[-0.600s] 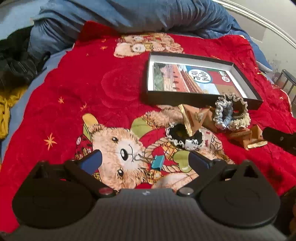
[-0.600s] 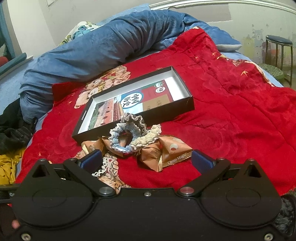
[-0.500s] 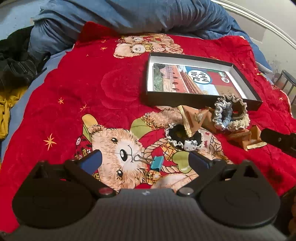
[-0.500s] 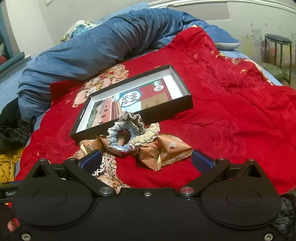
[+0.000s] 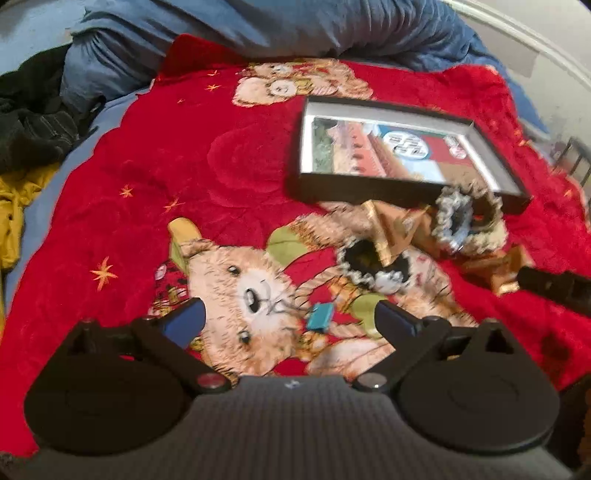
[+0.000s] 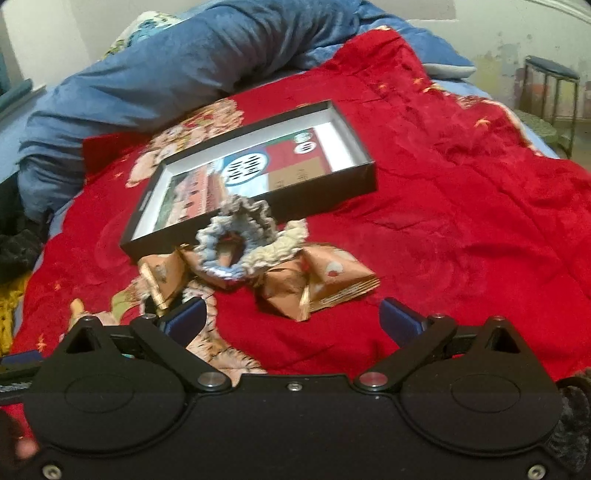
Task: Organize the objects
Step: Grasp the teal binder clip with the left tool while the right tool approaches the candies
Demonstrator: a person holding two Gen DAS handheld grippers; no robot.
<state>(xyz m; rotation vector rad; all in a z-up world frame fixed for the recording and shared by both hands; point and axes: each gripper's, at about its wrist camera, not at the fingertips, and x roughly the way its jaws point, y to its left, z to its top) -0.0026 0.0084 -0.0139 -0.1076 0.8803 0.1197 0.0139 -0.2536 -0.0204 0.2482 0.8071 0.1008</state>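
Note:
A shallow black box with a printed picture inside lies open on the red teddy-bear blanket. In front of it lie a blue-white frilly scrunchie, a cream one, brown snack packets, and a black scrunchie with a white charm. A teal binder clip lies between the fingers of my left gripper, which is open and holds nothing. My right gripper is open just short of the packets, touching nothing.
A rolled blue duvet runs along the far side of the bed. Dark and yellow clothes are heaped at the left. A metal stool stands beyond the bed's right edge. The right gripper's finger shows at the left view's right edge.
Both views are now blurred by motion. The right gripper has moved closer to the packets and scrunchies. The left gripper has shifted slightly; the binder clip still sits between its fingers.

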